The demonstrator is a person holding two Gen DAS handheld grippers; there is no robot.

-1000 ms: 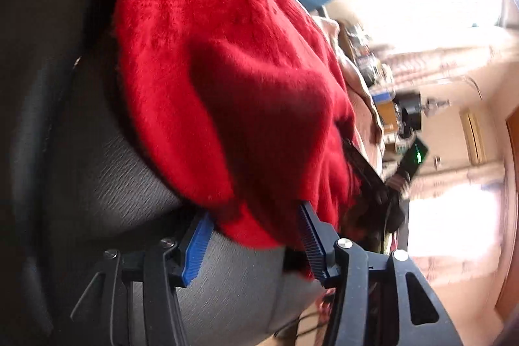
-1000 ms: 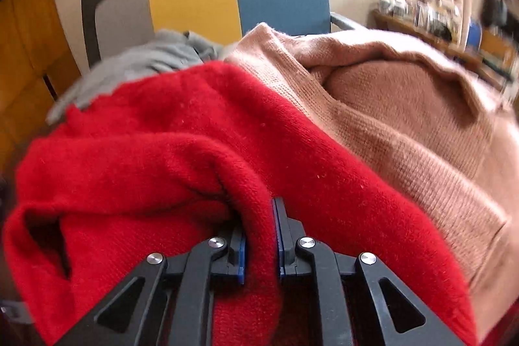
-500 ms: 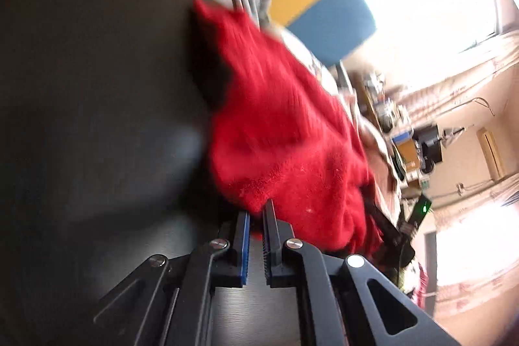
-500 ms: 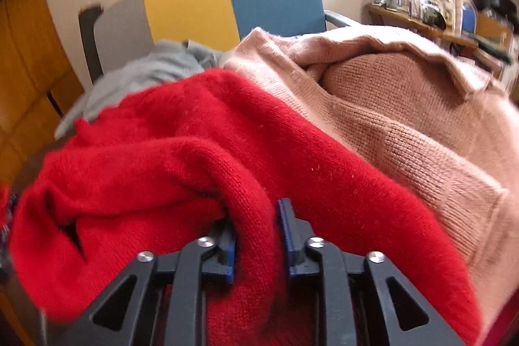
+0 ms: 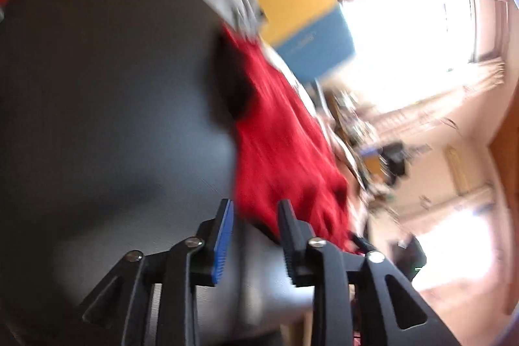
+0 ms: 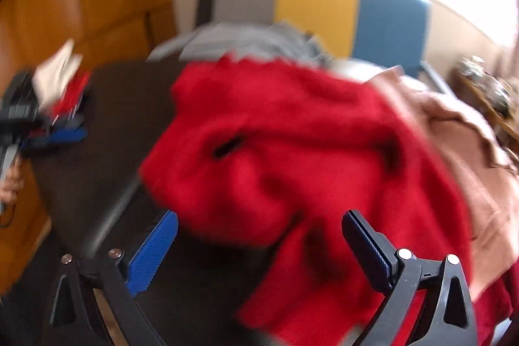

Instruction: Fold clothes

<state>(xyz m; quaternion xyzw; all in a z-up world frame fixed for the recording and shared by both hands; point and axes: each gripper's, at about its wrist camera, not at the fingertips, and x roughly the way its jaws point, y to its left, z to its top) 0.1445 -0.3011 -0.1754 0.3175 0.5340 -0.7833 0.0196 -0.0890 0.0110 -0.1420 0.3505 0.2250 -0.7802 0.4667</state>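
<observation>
- Red sweater bunched on dark surface, long axis running near-right to far-left; pink sweater at right.
- Right gripper fingers spreading wide, gripping nothing.
- Left gripper fingers parting, empty, beside sweater's near edge.

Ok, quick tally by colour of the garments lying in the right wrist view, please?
Red: 1, the red sweater
Pinkish brown: 1, the knitted top beside it
Grey: 1, the grey garment behind the red one
Total: 3 garments; blur could hide more.
</observation>
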